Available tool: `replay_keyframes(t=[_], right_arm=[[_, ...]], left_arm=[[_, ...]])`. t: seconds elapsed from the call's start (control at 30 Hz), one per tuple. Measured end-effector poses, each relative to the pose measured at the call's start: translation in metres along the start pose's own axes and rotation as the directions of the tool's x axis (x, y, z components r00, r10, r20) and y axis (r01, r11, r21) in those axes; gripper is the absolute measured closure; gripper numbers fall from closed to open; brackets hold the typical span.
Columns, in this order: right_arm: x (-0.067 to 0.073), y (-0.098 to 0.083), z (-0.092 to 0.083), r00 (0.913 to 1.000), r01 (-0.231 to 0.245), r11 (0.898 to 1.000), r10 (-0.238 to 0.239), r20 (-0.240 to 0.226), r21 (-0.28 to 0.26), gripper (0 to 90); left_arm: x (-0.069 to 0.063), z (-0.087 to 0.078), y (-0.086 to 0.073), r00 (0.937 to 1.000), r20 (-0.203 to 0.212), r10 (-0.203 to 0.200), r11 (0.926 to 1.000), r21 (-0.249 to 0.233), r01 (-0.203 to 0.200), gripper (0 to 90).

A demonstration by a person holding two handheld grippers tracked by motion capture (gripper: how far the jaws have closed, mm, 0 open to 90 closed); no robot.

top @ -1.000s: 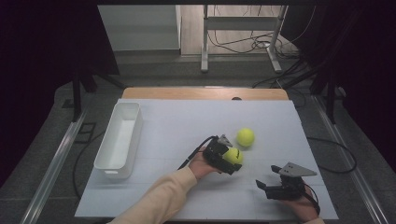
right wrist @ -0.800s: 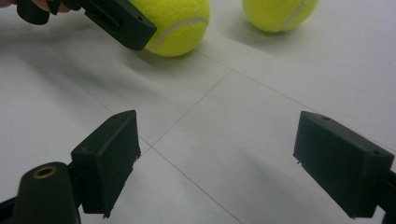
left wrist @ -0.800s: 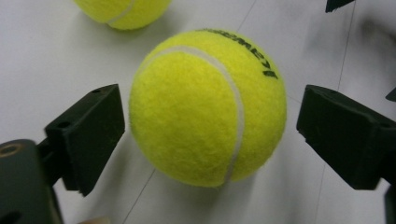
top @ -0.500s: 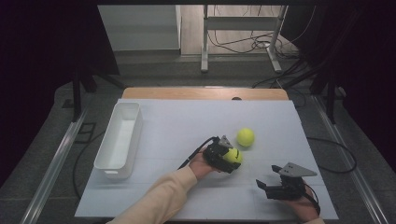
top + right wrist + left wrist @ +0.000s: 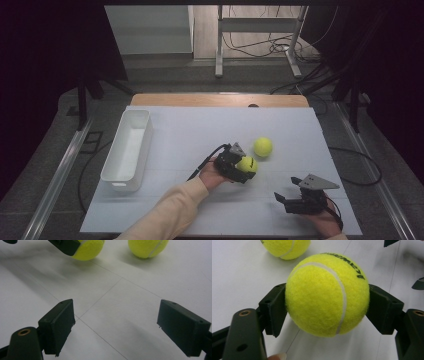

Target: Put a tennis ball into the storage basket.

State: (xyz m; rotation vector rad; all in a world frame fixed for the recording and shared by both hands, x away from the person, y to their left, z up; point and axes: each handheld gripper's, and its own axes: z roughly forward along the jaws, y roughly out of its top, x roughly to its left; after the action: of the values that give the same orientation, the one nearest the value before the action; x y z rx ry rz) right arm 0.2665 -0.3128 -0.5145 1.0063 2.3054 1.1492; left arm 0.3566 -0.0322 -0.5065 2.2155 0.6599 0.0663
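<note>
The left tool [image 5: 245,169] pinches a tennis ball [image 5: 327,293] between both pads, low over the white counter [image 5: 190,130] near its middle. A second tennis ball [image 5: 263,147] lies just beyond. The right tool [image 5: 116,322] rests near the front edge, jaws spread wide with nothing between them.

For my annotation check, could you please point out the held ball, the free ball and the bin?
held ball [image 5: 324,295], left gripper view, felt front.
free ball [image 5: 263,147], high view, top.
bin [image 5: 141,134], high view, right rim.
</note>
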Motion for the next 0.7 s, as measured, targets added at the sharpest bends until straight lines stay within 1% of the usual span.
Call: replay_keyframes(t=[0.23, 0.4, 0.7], right_arm=[[0.0, 0.0, 0.0, 1.0, 0.001, 1.0, -0.001, -0.002, 0.0, 14.9], [0.0, 0.0, 0.0, 1.0, 0.0, 1.0, 0.0, -0.002, 0.0, 14.9], [0.0, 0.0, -0.001, 1.0, -0.001, 1.0, 0.001, -0.002, -0.003, 14.9]], left_arm=[[-0.002, -0.008, -0.001, 1.0, -0.002, 0.0, 0.9999, -0.015, 0.0, 25.5], [-0.003, -0.016, 0.0, 1.0, -0.001, 0.001, 0.9994, -0.035, -0.001, 25.5], [-0.002, -0.024, 0.0, 1.0, -0.008, -0.004, 0.9985, -0.054, 0.003, 25.4]])
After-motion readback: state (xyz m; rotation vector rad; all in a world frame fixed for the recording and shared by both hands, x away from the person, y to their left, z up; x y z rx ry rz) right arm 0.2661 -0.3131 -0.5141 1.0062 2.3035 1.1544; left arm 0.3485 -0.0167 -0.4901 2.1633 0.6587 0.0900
